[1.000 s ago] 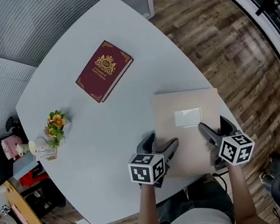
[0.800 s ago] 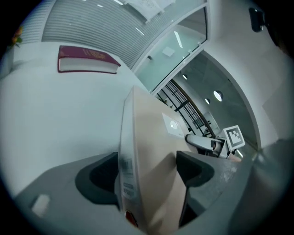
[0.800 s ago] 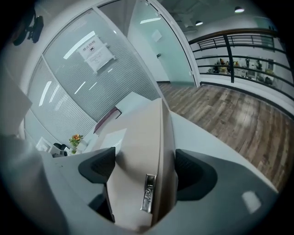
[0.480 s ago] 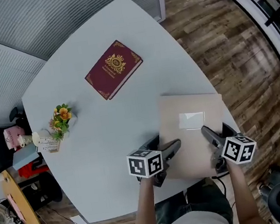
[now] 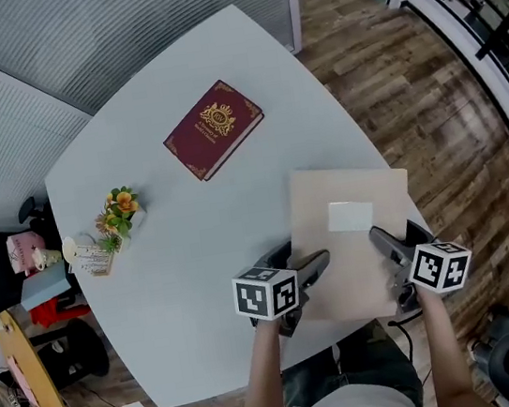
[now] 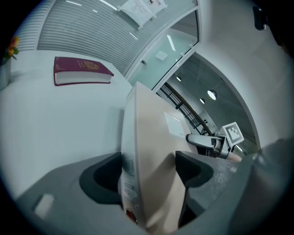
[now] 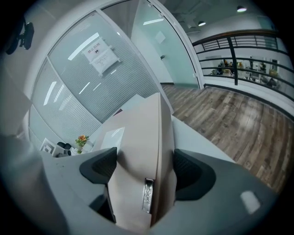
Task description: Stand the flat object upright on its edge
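The flat beige rectangular case (image 5: 350, 273) carries a paler whitish patch (image 5: 350, 216). The grey left hand-held gripper (image 5: 300, 257) and the grey right hand-held gripper (image 5: 397, 238) each bear a cube of black-and-white square markers. Beyond the left hand-held gripper, the pale grey-white table (image 5: 194, 245) holds a maroon hardcover book (image 5: 214, 128) with gold crest and border, and orange-yellow flowers (image 5: 120, 208) with green leaves. The wood-plank floor (image 5: 407, 80) is streaky brown.

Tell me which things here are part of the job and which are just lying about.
Part of the job:
- beige flat case, near edge clamped on both sides
- left gripper, shut on it
- right gripper, shut on it
- white table it lies on

Just lying about:
- red book
- small flower pot
- small white item beside the pot
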`<state>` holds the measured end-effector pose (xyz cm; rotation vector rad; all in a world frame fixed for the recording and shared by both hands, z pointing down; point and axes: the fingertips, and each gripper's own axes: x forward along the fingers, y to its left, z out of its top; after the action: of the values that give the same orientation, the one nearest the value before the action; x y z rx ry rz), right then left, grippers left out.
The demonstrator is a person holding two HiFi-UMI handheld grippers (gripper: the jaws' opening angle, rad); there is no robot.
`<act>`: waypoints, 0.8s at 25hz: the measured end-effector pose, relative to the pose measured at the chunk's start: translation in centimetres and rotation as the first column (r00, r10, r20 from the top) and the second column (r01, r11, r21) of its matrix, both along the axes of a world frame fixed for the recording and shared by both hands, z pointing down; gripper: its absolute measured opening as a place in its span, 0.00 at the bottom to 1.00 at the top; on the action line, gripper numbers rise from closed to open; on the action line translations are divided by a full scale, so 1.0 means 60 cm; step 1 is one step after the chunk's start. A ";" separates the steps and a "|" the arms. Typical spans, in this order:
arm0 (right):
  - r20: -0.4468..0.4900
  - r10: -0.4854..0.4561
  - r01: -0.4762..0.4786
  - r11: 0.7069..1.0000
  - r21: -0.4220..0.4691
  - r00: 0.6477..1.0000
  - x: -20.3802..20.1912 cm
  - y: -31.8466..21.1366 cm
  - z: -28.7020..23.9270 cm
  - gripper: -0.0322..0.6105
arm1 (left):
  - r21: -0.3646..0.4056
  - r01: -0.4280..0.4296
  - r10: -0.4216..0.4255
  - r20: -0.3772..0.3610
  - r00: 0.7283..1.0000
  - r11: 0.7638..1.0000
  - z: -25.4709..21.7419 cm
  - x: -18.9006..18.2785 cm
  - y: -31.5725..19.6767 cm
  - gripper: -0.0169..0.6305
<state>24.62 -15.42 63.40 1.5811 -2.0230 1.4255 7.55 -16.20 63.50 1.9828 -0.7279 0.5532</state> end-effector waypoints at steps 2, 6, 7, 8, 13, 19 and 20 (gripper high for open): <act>-0.014 -0.008 0.009 0.999 0.031 1.000 -0.005 0.000 -0.023 0.69 | 0.032 -0.012 0.012 0.002 1.000 0.999 -0.019 -0.004 -0.001 0.61; -0.012 -0.004 0.005 0.995 0.099 1.000 -0.012 -0.005 -0.073 0.69 | 0.115 0.002 0.000 -0.014 1.000 0.993 -0.072 -0.013 -0.009 0.60; -0.010 -0.003 0.005 0.993 0.118 1.000 -0.014 -0.008 -0.085 0.69 | 0.139 0.009 -0.007 -0.018 1.000 0.990 -0.085 -0.016 -0.011 0.60; -0.009 -0.006 0.007 0.991 0.137 1.000 -0.016 -0.010 -0.096 0.69 | 0.163 0.014 -0.011 -0.018 1.000 0.987 -0.097 -0.019 -0.013 0.60; -0.036 -0.060 0.066 0.972 0.227 0.998 -0.033 -0.013 -0.145 0.68 | 0.262 0.015 -0.017 0.008 1.000 0.965 -0.144 -0.034 -0.009 0.60; -0.090 -0.109 0.133 0.938 0.320 0.990 -0.053 -0.026 -0.197 0.68 | 0.336 0.040 -0.048 0.017 0.999 0.941 -0.186 -0.053 -0.011 0.59; -0.095 -0.114 0.139 0.933 0.333 0.989 -0.056 -0.028 -0.205 0.68 | 0.351 0.045 -0.055 0.017 0.998 0.935 -0.193 -0.055 -0.012 0.59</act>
<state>21.28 -17.09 51.12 1.5617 -2.3750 0.9962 4.23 -16.90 51.92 2.2806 -0.9444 0.4423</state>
